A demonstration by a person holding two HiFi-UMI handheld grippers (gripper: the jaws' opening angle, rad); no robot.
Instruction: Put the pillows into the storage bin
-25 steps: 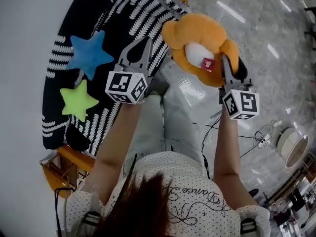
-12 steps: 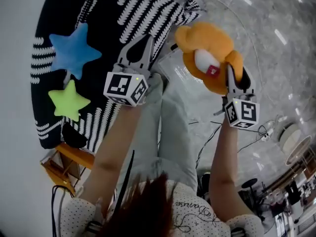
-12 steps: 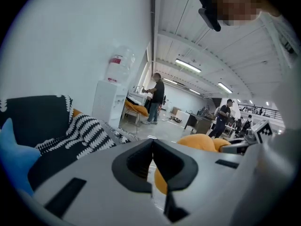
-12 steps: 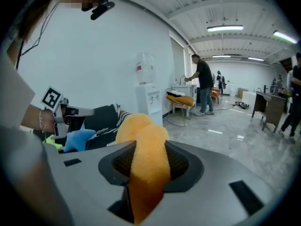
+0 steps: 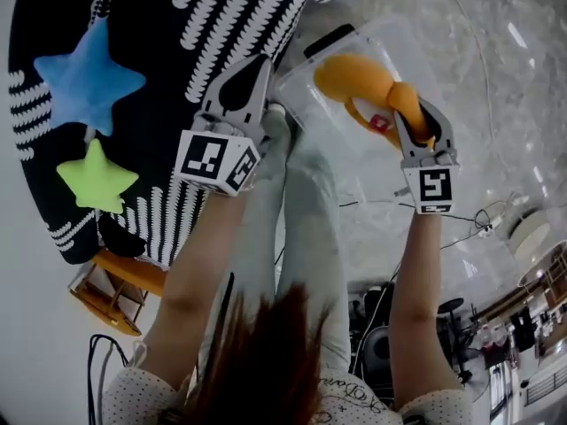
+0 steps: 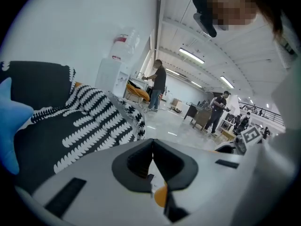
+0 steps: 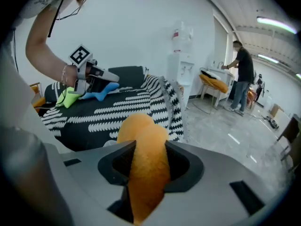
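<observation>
Low in the right gripper view, the right gripper (image 7: 146, 166) pinches the orange pillow (image 7: 143, 154) between its pads. The left gripper view shows the left gripper (image 6: 153, 161) pressed together on nothing. Only the head view shows the clear storage bin (image 5: 330, 41), upper centre, with the pillow at its opening. Beyond, at upper left, the blue star pillow (image 5: 87, 76) and green star pillow (image 5: 96, 177) lie on the striped blanket (image 5: 221, 16).

My right claw (image 7: 146, 160) clamped on the orange plush pillow (image 7: 142, 138), black-and-white patterned cover (image 7: 117, 113) beyond, my left claw (image 7: 104, 76) above green star pillow (image 7: 68, 98) and blue star pillow (image 7: 101, 92)
</observation>
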